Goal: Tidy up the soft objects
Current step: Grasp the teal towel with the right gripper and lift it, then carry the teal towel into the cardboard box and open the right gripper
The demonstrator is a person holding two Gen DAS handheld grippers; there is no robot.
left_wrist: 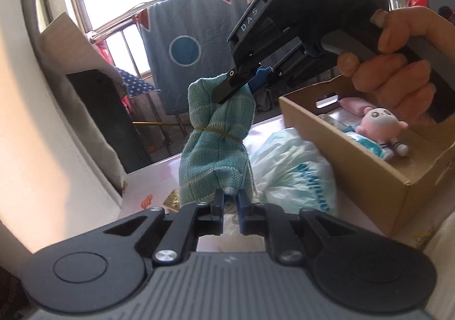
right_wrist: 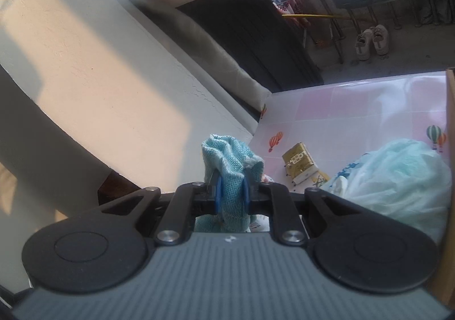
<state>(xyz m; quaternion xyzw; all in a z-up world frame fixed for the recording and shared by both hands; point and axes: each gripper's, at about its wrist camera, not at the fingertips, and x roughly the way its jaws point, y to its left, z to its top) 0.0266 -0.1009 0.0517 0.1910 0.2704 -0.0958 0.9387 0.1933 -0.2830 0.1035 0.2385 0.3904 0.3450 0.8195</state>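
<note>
Woven teal towel (left_wrist: 216, 146), rubber-banded roll.

The right hand-held gripper (right_wrist: 231, 192) has its blue pads pressed onto a bunched teal towel (right_wrist: 230, 160), which sticks up above the fingers and hangs below them. Beyond lies the surface (right_wrist: 341, 104), covered in a pink checked cloth with balloon prints. A gold packet (right_wrist: 298, 162) lies near its middle, and a pale plastic bag (right_wrist: 398, 178) sits at the right edge beside a cardboard box wall (right_wrist: 450, 109).
</note>
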